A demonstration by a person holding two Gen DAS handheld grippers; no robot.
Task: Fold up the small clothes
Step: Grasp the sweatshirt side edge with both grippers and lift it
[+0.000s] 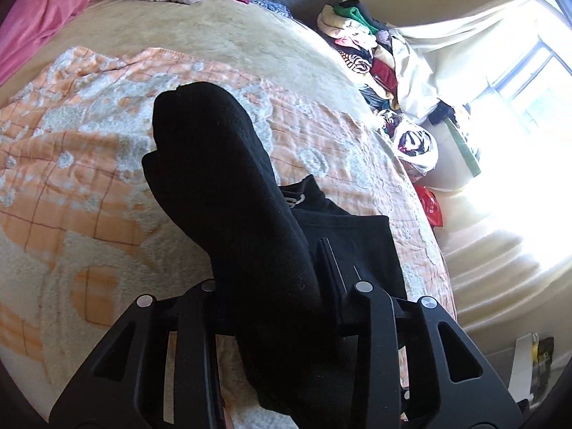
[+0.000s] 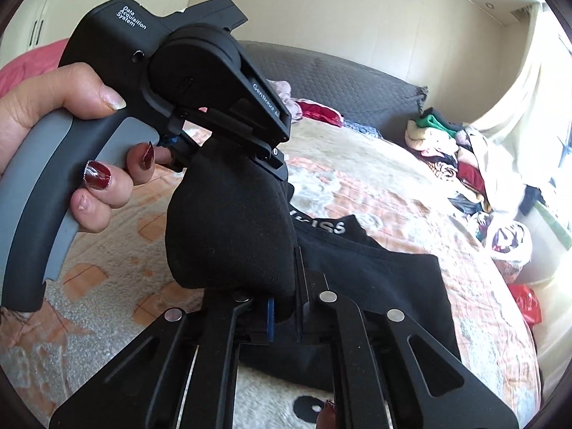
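A black sock [image 1: 228,193] hangs between both grippers above the bed. My left gripper [image 1: 275,282] is shut on one end of it; the sock runs forward from its jaws and hides the left finger. In the right wrist view the left gripper [image 2: 246,150], held by a hand with red nails, pinches the sock's [image 2: 228,228] upper end. My right gripper [image 2: 282,286] is shut on the sock's lower end. Black folded underwear with white lettering [image 2: 375,275] lies on the bed below; it also shows in the left wrist view [image 1: 350,239].
An orange-and-white patterned blanket [image 1: 89,164] covers the bed. A pile of mixed clothes [image 1: 361,46] sits at the far right edge, with a pink quilt [image 1: 46,14] at the far left. A grey headboard [image 2: 350,78] and a bright window [image 1: 529,82] lie beyond.
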